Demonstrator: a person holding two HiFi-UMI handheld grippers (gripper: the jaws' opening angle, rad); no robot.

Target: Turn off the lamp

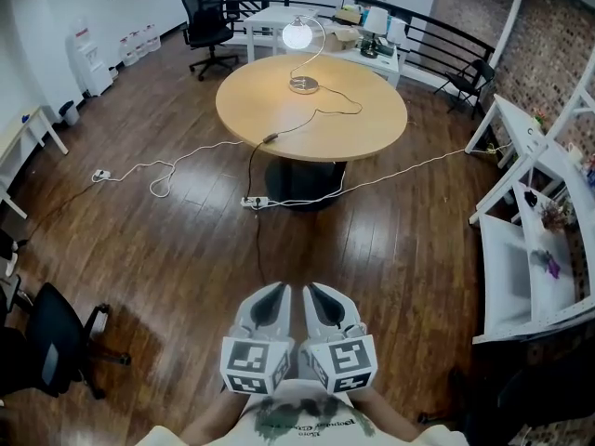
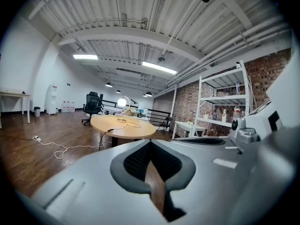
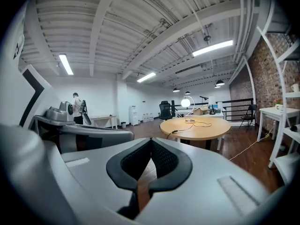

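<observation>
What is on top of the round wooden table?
A lit lamp stands there, its cord with an inline switch trailing off the near edge. Nothing else shows on the table, and nothing covers any of its top.

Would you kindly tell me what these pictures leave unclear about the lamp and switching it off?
- Switch of the lamp: too small in all views; the dark in-line lump, head view, might be it.
- Power strip: what is plugged in is too small, head view.
- Table base: mostly hidden under the tabletop, head view.
</observation>
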